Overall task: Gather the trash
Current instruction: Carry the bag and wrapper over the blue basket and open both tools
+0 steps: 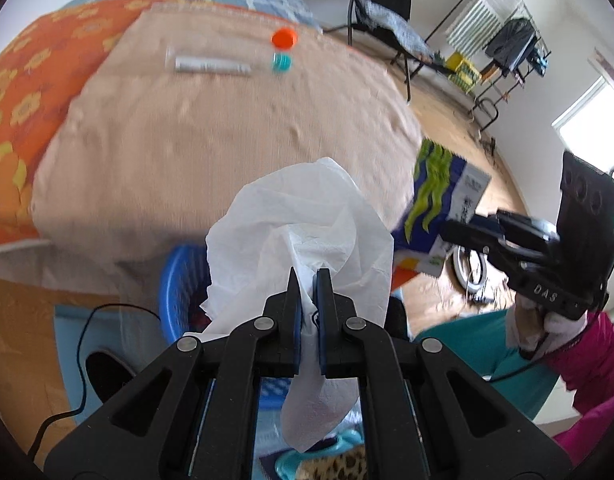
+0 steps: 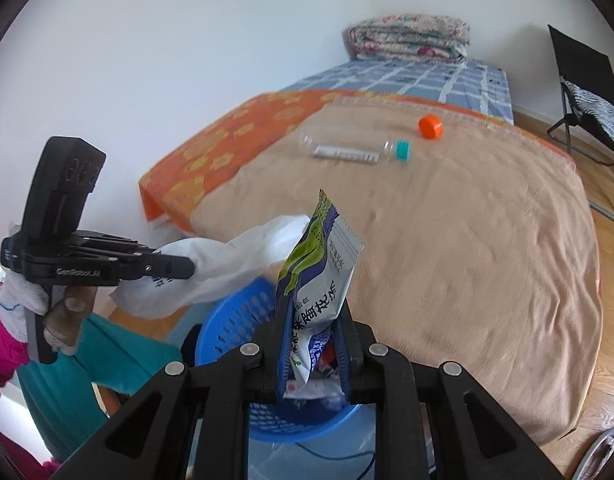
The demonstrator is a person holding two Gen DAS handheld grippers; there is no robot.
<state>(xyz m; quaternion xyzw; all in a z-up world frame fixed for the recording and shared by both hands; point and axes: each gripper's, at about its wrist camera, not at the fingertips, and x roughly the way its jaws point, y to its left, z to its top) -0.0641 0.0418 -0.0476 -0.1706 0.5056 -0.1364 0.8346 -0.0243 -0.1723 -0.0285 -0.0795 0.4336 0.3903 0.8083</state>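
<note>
Left gripper is clamped on a crumpled white tissue, which billows above its fingertips and trails down between the jaws. Directly beneath it sits a blue plastic basket at the foot of a bed with a tan blanket. Right gripper is squeezed onto a green, white and blue snack wrapper standing upright between its fingers, above that same basket. Far ahead of both grippers, on the blanket, lie a clear plastic bottle with a teal cap and, just beyond it, a loose orange cap.
</note>
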